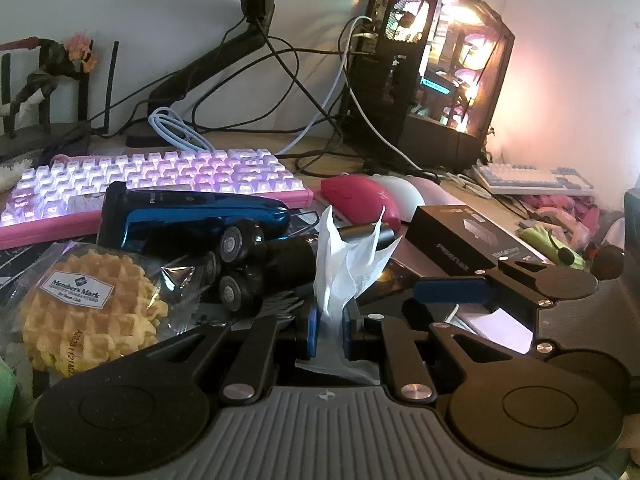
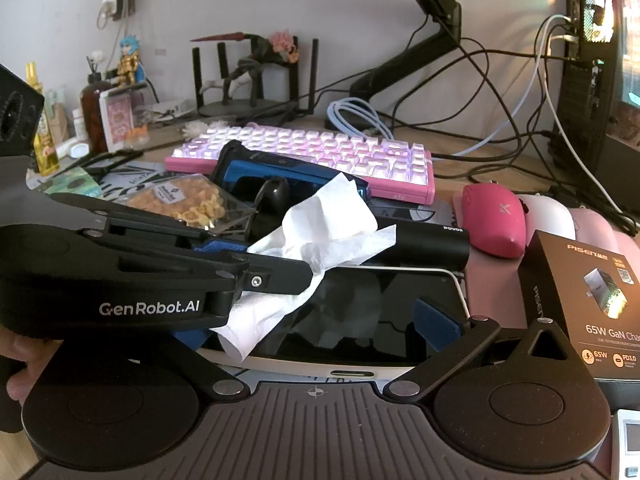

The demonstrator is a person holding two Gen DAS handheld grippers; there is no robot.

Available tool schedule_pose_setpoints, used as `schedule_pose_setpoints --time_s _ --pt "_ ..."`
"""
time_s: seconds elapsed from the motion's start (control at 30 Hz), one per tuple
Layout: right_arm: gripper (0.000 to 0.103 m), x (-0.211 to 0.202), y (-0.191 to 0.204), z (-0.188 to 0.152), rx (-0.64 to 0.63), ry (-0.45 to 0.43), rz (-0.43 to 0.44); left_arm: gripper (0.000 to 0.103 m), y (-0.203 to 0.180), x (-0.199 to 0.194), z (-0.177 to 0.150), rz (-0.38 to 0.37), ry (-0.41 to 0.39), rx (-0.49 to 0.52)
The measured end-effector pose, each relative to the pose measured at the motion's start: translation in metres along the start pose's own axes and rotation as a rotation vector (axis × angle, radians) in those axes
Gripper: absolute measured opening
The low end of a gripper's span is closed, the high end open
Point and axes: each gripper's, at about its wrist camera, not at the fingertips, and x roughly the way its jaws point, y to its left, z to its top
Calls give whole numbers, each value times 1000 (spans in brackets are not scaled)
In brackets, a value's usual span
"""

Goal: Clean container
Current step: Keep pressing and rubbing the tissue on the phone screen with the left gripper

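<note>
My left gripper [image 1: 330, 328] is shut on a crumpled white tissue [image 1: 344, 264] that sticks up between its blue pads. In the right wrist view the left gripper [image 2: 276, 264] reaches in from the left and holds the tissue [image 2: 328, 224] over the dark glossy screen of a white-edged phone [image 2: 360, 320]. My right gripper [image 2: 316, 332] stands wide, one blue pad at each side of the phone, and grips it across its width. In the left wrist view the right gripper [image 1: 460, 312] sits at the right with the phone [image 1: 504, 328] under its pad.
The desk is crowded: a blue shaver [image 1: 192, 212], a wrapped waffle [image 1: 88, 312], a lit pink keyboard [image 1: 160, 176], a pink mouse [image 1: 360, 196], a black charger box [image 2: 580, 292], a black cylinder [image 2: 424, 244] behind the phone. A lit PC case [image 1: 440, 68] and cables stand at the back.
</note>
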Motion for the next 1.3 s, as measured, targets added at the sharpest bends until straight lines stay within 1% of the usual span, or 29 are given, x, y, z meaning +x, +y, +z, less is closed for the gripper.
schedule_pose_setpoints --time_s 0.37,0.7,0.83,1.0,1.2,1.3 --pt "103 0 0 0 0 0 0 16 1 1 0 -34 5 -5" --pt "103 0 0 0 1 0 0 16 3 1 1 7 -4 -19" --pt "103 0 0 0 1 0 0 16 3 1 1 9 -4 -18" --pt "103 0 0 0 1 0 0 16 1 1 1 -15 3 -2" --pt "103 0 0 0 1 0 0 16 4 1 0 -52 7 -15" --pt "103 0 0 0 0 0 -1 16 4 1 -1 -50 6 -16"
